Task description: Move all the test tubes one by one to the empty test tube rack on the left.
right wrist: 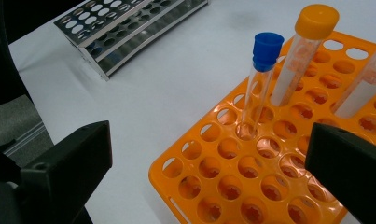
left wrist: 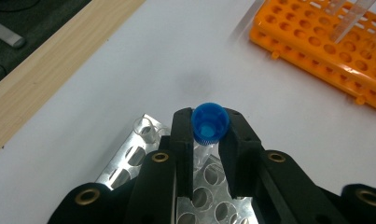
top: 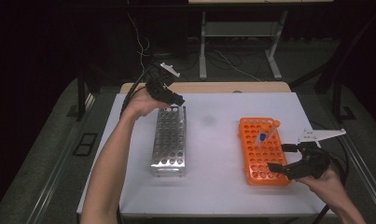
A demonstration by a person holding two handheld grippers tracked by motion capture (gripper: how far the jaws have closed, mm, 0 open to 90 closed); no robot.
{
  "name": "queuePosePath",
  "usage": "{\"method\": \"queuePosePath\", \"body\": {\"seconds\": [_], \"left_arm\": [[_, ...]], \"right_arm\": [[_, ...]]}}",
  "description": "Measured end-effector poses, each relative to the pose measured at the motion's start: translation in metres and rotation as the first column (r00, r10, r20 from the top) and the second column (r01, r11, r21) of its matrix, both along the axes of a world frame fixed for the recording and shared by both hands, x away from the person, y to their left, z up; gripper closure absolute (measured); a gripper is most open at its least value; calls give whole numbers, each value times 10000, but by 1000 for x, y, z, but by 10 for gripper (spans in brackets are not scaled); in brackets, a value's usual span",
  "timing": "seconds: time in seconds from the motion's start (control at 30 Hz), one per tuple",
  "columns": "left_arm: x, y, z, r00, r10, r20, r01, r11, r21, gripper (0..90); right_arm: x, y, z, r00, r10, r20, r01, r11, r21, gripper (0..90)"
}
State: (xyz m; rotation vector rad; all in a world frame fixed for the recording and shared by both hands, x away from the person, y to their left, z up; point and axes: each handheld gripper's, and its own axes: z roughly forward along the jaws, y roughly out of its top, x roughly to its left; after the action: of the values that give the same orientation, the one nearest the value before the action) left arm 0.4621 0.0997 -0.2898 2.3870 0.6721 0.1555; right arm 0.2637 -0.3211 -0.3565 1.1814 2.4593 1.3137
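Blue-capped tube (left wrist: pixel 210 125) clamped just under cap between jaws of left gripper (left wrist: pixel 208 140), held over far end of metal rack (top: pixel 169 141), at far left of white table (top: pixel 209 186). Near right: right gripper (top: pixel 285 158) spread wide, nothing held, poised at near right edge of orange rack (top: pixel 262 151). Second blue-capped tube (right wrist: pixel 260 84) and orange-capped tube (right wrist: pixel 301 53) seated upright in orange rack, farther back. Wooden strip (top: pixel 213 87) seen along far table edge.
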Motion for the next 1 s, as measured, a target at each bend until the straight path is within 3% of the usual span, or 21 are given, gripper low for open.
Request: {"method": "queuePosePath", "body": {"seconds": [0.43, 0.83, 0.93, 1.0], "left_arm": [[5, 1, -26, 9997, 75, -235, -73, 9999, 107, 747], [3, 3, -45, 9989, 124, -457, -128, 9999, -74, 738], [2, 5, -45, 9975, 222, -669, -239, 9994, -244, 603], [0, 6, -44, 9966, 233, -786, -260, 9991, -331, 558]], "right_arm": [[0, -3, -5, 10000, -44, -32, 44, 9999, 90, 3], [4, -3, -8, 9999, -75, -72, 75, 9999, 73, 3], [6, -4, -8, 9999, -93, -101, 94, 9999, 54, 3], [7, -3, -8, 9999, -94, -87, 94, 10000, 29, 3]]}}
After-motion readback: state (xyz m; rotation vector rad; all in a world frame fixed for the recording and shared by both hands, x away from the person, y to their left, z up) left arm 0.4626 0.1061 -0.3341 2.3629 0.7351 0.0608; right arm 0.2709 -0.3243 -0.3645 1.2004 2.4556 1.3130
